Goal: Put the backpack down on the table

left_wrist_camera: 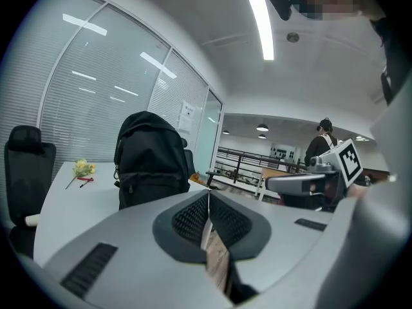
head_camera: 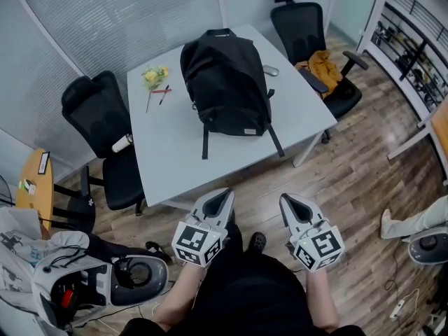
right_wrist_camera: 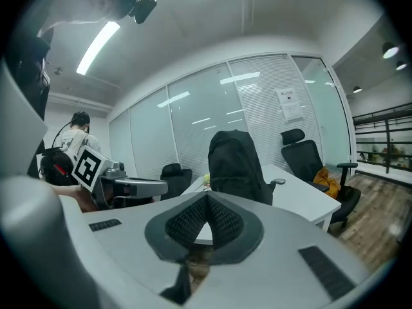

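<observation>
One backpack (head_camera: 225, 82) on table (head_camera: 168, 159), label (head_camera: 247, 131) illeg.

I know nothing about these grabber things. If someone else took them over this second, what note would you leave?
Left gripper: shut, empty, touching nothing.
Right gripper: shut, empty, level with the left one.
Backpack: stands upright on the white table, towards its far side. Both grippers are held short of the near edge, well away from it.
Done: the backpack is on the table.
Left: probably nothing, unless it is meant to lie flat. In that case, reach in and tip it over.
</observation>
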A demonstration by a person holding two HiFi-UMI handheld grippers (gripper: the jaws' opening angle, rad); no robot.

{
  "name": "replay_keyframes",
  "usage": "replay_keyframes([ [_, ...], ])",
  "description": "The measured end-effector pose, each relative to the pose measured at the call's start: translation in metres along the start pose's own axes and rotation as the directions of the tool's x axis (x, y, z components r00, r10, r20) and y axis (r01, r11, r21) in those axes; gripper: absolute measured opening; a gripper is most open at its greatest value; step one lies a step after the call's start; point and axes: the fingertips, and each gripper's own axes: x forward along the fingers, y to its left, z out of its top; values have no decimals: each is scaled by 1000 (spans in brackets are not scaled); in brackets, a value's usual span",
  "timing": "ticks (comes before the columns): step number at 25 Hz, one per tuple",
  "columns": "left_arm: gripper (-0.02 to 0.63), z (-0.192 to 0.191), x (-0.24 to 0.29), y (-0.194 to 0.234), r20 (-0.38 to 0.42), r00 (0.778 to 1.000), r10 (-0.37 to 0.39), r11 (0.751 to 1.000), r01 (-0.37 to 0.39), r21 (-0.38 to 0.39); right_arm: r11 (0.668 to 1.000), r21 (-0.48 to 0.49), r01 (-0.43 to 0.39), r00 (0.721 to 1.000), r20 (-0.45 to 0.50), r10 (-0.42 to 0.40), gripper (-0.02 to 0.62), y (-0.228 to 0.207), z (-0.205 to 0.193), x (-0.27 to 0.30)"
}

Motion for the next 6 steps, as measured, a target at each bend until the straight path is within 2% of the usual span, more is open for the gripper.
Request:
replay_keyframes([
  [6,0,0,3,0,1,1000,-1,1000,1,-2,1000,3,7,1000,6,-7,8,-4,1,-1],
])
